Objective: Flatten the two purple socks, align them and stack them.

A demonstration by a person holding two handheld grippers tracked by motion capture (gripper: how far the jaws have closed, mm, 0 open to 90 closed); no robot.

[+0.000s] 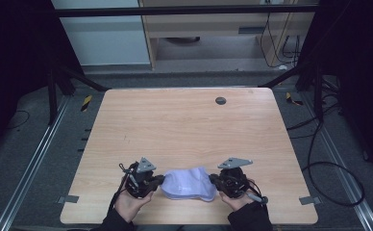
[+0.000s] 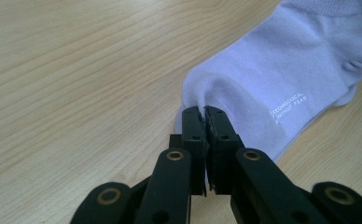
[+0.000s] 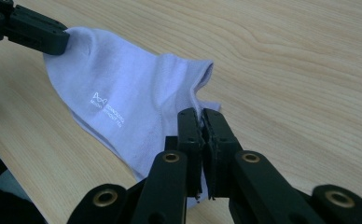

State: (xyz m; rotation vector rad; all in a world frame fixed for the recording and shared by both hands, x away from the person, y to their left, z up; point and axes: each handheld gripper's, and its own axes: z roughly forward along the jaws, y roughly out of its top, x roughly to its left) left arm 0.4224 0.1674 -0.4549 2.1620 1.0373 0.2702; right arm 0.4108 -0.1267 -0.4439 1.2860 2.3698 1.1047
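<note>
High view, lower centre: left gripper [image 1: 158, 181] and right gripper [image 1: 214, 179] each clench one end of a pale sock [image 1: 189, 184] on the table [image 1: 184, 125].

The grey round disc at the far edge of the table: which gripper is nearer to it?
Right. The right gripper lies almost straight below the disc; the left gripper sits farther to the side. Both grip the sock.
</note>
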